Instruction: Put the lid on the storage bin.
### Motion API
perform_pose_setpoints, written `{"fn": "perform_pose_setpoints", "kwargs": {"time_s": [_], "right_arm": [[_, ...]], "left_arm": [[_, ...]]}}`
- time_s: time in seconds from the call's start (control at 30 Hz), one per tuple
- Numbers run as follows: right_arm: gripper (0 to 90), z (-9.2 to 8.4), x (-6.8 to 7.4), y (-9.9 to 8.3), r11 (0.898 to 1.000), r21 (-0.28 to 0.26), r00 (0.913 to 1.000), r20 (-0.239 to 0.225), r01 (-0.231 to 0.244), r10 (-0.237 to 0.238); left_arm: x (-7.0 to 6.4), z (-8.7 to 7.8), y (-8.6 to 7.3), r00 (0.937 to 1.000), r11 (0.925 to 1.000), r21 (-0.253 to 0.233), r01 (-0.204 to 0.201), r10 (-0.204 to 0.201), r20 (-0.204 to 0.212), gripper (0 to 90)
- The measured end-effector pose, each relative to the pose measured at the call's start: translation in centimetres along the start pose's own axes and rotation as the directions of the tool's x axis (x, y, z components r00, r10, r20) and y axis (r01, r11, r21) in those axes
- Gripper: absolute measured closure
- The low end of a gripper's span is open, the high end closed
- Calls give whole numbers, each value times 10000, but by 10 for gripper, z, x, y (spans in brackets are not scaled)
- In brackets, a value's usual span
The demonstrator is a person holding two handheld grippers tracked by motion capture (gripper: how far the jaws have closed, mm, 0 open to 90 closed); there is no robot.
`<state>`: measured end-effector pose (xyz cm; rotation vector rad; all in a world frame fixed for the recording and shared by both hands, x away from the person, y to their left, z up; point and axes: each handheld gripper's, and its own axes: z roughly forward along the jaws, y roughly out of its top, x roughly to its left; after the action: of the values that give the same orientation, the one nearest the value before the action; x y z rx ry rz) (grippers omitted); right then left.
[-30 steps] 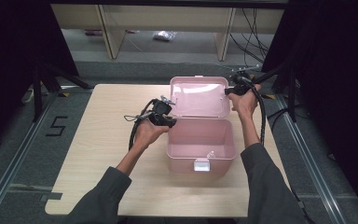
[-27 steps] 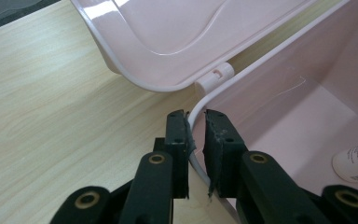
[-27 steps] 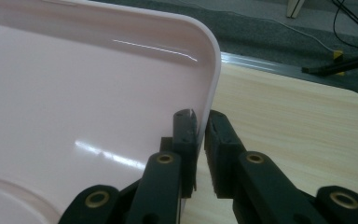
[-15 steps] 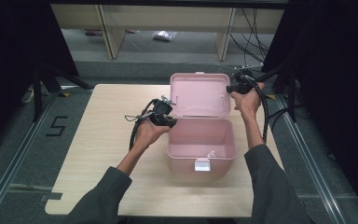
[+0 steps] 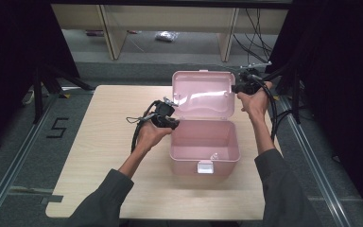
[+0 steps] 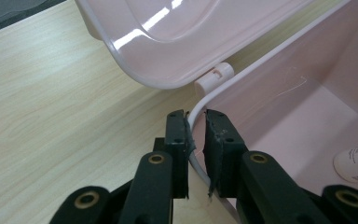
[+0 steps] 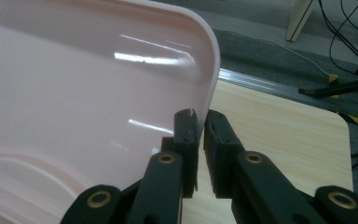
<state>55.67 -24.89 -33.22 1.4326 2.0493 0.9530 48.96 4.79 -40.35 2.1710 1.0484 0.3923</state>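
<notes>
We clamp the box point(image 5: 204, 146) rim at nine o'clock with our left gripper point(image 5: 174, 124); our right gripper point(image 5: 237, 88) clamps the lid point(image 5: 203, 94) edge at three o'clock.

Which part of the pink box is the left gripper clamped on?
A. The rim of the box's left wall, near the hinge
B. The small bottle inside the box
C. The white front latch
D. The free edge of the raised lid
A: in the left gripper view, the left gripper has its jaws closed over the white-edged rim of the pink box, just below the hinge.
</notes>
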Motion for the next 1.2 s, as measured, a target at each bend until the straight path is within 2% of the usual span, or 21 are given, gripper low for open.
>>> {"fn": "perform_pose_setpoints", "kwargs": {"time_s": [0.17,0.23,0.27,0.3,0.33,0.4,0.47,0.57,0.63,0.67,0.7,0.73,0.8,0.93,0.97,1.03,1.07,1.13,1.17,1.2], "right_arm": [[846,-7,1,0,9996,-232,9998,-107,189,-191],[847,-11,3,0,9997,-220,9999,-139,84,-87],[848,-13,2,0,9992,-266,9995,-56,297,-298],[848,-14,4,0,9997,-237,9999,-119,93,-96],[849,-16,3,0,9991,-303,9994,-120,308,-312],[851,-20,5,-1,9995,-305,9998,-156,123,-128],[852,-22,3,-1,9978,-474,9988,-143,460,-467],[856,-27,5,-3,9989,-464,9996,-261,113,-126],[856,-30,4,-3,9974,-607,9987,-283,398,-415],[856,-30,5,-4,9961,-759,9986,-252,447,-467],[856,-33,5,-4,9965,-685,9984,-267,471,-490],[856,-35,5,-4,9947,-758,9972,-237,695,-715],[857,-38,8,-4,9949,-791,9973,-326,623,-651],[858,-44,10,-5,9889,-1070,9938,-293,1032,-1069],[858,-46,13,-6,9916,-1000,9958,-305,826,-861],[859,-49,11,-7,9887,-991,9931,-215,1126,-1153],[859,-49,13,-8,9904,-1041,9950,-323,908,-946],[859,-51,12,-10,9892,-1137,9950,-273,925,-962],[860,-54,13,-10,9912,-1020,9955,-332,847,-885],[860,-54,11,-11,9880,-1092,9933,-280,1087,-1124]], "left_arm": [[0,-1,-1,10000,10000,-42,56,-56,-24,794],[0,-1,-1,10000,10000,-45,61,-62,-36,794],[0,-1,-1,10000,10000,-32,43,-43,-20,794],[-1,-1,-1,10000,10000,-37,31,-32,-80,794],[-1,-1,-1,10000,10000,-51,33,-34,-86,794],[-1,-1,-1,9999,9999,-101,141,-141,-21,794],[-2,0,-1,9997,9996,-198,207,-209,-108,794],[-3,-1,-2,9996,9994,-263,234,-238,-123,794],[-1,-1,-2,9998,9998,-167,137,-139,-112,793],[-1,-1,-3,9998,9997,-176,174,-176,-118,792],[-1,-1,-3,9997,9997,-173,183,-185,-131,792],[-2,0,-3,9995,9991,-287,305,-308,-99,792],[-1,-1,-4,9994,9991,-311,302,-306,-139,793],[-1,-2,-4,9992,9988,-325,355,-360,-149,793],[-1,-2,-4,9995,9994,-253,242,-246,-183,794],[-2,-2,-4,9994,9991,-320,294,-300,-189,794],[-2,-1,-4,9995,9992,-295,283,-288,-147,794],[-3,-1,-4,9993,9991,-305,297,-304,-229,794],[-3,-1,-3,9992,9991,-286,310,-317,-227,794],[-3,-1,-3,9992,9990,-289,338,-344,-209,794]]}}
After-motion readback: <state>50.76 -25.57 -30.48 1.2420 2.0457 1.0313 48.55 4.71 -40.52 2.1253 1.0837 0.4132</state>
